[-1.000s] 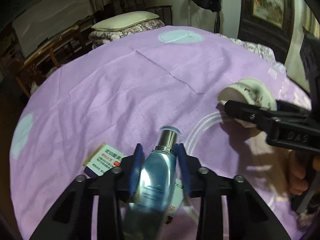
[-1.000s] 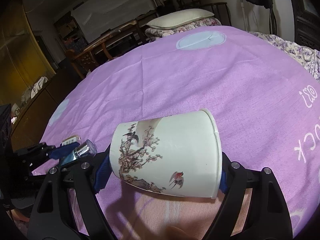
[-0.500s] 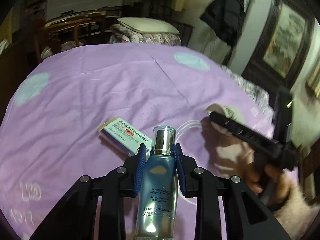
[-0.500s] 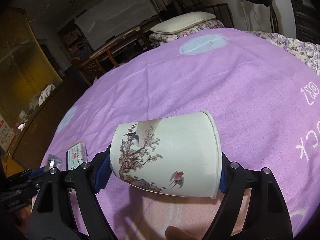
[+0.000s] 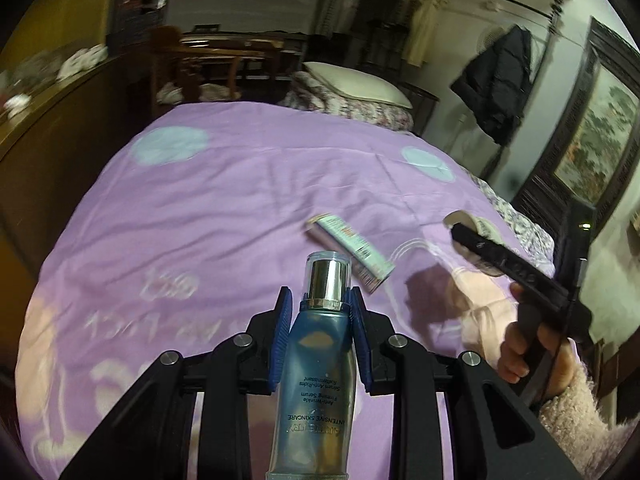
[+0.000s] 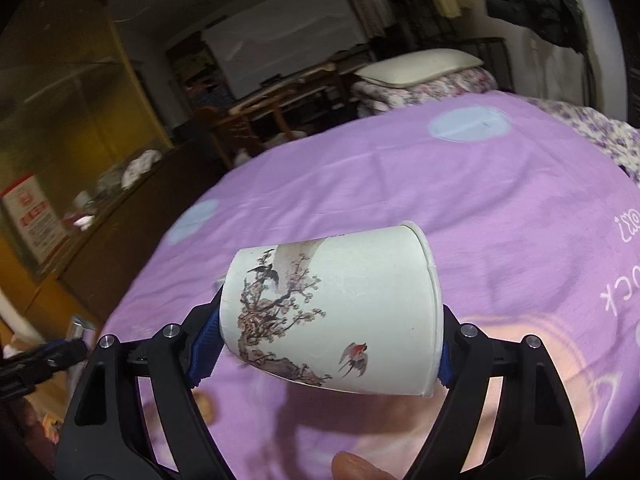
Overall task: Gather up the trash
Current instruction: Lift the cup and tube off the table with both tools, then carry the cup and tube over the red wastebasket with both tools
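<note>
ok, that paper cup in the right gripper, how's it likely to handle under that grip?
The paper cup looks thin-walled and probably light, so a hard squeeze could crush it. The right gripper holds it sideways, base to rim, which likely resists buckling better than a pinch across the wall. Set down on its side, it would probably roll in a curve, given its taper.
</note>
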Tool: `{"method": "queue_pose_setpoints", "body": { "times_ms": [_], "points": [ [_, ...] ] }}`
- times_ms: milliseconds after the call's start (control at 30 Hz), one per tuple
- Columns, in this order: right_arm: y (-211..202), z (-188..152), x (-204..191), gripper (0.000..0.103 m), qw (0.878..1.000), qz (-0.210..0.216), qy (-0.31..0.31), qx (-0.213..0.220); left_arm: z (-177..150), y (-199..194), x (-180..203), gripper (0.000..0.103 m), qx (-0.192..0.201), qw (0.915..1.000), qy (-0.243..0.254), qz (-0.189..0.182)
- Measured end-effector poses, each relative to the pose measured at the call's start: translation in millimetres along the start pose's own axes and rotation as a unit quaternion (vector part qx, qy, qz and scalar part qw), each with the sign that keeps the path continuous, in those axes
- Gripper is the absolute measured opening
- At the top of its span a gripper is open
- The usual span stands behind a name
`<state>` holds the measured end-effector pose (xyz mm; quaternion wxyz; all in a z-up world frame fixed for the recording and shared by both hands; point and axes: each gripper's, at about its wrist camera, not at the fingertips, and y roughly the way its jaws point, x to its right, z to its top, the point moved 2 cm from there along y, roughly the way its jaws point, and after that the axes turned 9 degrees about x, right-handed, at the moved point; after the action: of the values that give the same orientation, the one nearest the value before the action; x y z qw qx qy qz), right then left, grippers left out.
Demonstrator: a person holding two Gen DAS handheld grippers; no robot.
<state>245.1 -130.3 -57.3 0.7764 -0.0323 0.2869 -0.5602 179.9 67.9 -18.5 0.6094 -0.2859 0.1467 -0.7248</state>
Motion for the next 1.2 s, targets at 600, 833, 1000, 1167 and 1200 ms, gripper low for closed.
{"method": "queue_pose_setpoints", "body": {
  "times_ms": [600, 833, 1000, 1167, 1200],
  "points": [
    [-66.7, -46.6, -180.8, 0.079, 0.974, 0.210, -0.060, -0.066, -55.7, -149.9, -81.0, 0.029, 0.063, 0.9863, -0.093, 0.120],
    [-84.2, -80.9, -249.7, 0.079, 0.949, 0.275, -0.110, -0.104, -76.7, -214.2, -115.5, 0.029, 0.098, 0.9734, -0.135, 0.157],
    [-90.8, -113.2, -304.6, 0.079, 0.925, 0.322, -0.143, -0.143, -100.8, -253.4, -143.7, 0.029, 0.108, 0.9590, -0.167, 0.202],
    [-95.8, -151.3, -354.8, 0.079, 0.899, 0.360, -0.173, -0.180, -134.9, -292.6, -177.2, 0.029, 0.114, 0.9398, -0.215, 0.240],
    [-95.5, -160.8, -364.7, 0.079, 0.893, 0.366, -0.179, -0.192, -140.5, -298.9, -182.7, 0.029, 0.115, 0.9365, -0.222, 0.246]
  ]
}}
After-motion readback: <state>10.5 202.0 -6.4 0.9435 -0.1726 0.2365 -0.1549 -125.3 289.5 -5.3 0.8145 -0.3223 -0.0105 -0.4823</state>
